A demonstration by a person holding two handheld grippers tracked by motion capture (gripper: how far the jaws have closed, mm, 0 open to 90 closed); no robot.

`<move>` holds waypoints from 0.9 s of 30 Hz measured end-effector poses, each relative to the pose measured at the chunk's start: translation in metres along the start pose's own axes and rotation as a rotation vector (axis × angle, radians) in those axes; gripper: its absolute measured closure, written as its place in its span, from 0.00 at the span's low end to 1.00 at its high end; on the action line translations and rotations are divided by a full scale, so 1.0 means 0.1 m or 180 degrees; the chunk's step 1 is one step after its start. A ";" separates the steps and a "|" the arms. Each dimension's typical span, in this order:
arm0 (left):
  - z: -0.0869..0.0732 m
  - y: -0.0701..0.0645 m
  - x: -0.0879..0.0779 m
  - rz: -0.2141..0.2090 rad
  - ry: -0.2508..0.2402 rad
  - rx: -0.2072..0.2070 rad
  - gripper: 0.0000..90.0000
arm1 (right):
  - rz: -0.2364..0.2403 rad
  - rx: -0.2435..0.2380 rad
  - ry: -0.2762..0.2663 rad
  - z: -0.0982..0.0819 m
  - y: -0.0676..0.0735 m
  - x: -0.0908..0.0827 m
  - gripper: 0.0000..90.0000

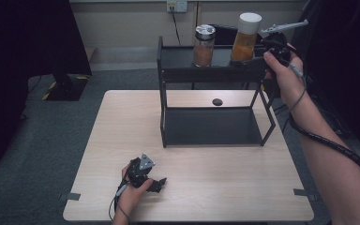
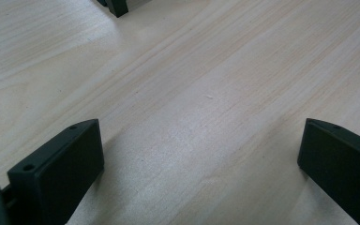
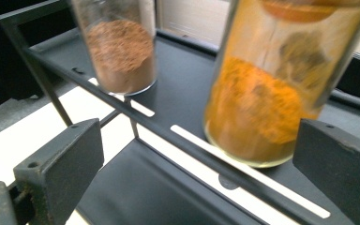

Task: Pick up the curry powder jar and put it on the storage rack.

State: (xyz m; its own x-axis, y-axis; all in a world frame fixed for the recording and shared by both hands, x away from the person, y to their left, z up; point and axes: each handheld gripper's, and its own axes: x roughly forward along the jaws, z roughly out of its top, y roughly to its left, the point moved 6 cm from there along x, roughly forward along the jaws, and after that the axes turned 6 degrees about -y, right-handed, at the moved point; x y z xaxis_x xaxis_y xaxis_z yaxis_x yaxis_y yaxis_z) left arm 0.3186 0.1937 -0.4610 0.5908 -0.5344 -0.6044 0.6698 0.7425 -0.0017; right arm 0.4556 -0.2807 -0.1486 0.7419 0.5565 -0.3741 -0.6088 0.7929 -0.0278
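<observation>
Two jars sit on the black rack's (image 1: 187, 70) top shelf; our right gripper (image 3: 197, 173) has its jaws spread wide just in front of the orange-powder jar (image 3: 267, 93), gripping nothing. Our left gripper (image 2: 201, 164) rests wide open and empty on the table (image 1: 215, 187)

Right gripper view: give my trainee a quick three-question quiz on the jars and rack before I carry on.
1. True or false: the right gripper is shut on the orange-powder jar.
2. Which jar has the white cap in the high view? A) orange-powder jar B) brown-powder jar
3. Where does the left gripper rest?

Key
1. False: its jaws stand open, the jar just beyond them on the rack's top shelf.
2. A; the brown-powder jar's lid is silvery.
3. Low on the table, near the front edge, jaws open.
</observation>
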 end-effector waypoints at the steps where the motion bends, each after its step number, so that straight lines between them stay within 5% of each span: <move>1: 0.00 0.00 0.00 0.0000 0.0000 0.0000 0.00 | 0.0015 -0.0001 -0.0007 -0.02 0.01 -0.01 0.02; 27: 0.00 0.00 0.00 0.0002 -0.0006 -0.0004 0.00 | 0.0289 0.0089 -0.0047 -0.68 0.13 -0.02 0.02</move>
State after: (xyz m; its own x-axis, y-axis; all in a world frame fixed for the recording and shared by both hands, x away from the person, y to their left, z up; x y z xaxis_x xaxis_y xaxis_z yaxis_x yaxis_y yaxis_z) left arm 0.3185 0.1936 -0.4613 0.5920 -0.5348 -0.6029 0.6689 0.7433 -0.0025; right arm 0.4273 -0.2882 -0.2108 0.6881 0.6299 -0.3601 -0.6658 0.7455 0.0318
